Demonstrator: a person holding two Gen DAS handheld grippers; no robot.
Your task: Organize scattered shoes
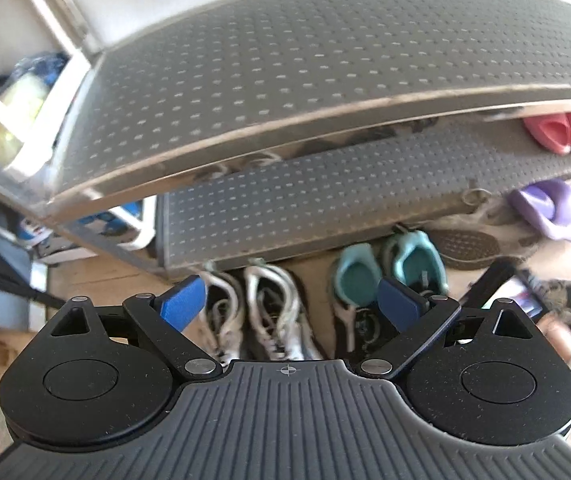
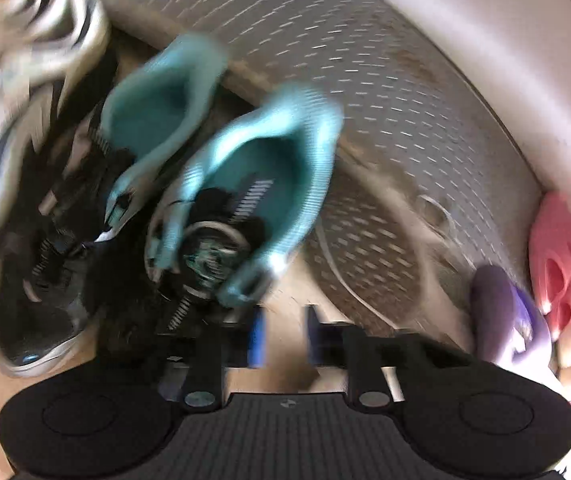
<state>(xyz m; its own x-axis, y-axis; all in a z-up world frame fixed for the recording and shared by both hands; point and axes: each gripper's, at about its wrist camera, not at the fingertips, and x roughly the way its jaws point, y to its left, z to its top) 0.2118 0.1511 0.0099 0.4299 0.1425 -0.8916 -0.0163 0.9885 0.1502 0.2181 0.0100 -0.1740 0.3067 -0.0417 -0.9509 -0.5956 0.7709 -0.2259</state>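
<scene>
Grippers: left gripper spread wide, empty; right gripper part-open, empty. Teal-lined sneakers at 11 o'clock; advise pinching heel collar squarely.

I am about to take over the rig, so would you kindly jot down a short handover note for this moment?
Left hand-held gripper: open, empty, above the shoes on the floor.
Right hand-held gripper: partly open, nothing between its fingers, close to the teal-lined black sneakers; that view is blurred.
Things: white sneakers and the teal-lined pair sit side by side on the floor in front of the metal shoe rack. Red slippers are on the lower shelf. A purple slipper and a grey shoe lie loose on the floor to the right.
Done: two pairs lined up.
Left: the loose purple and grey shoes.
</scene>
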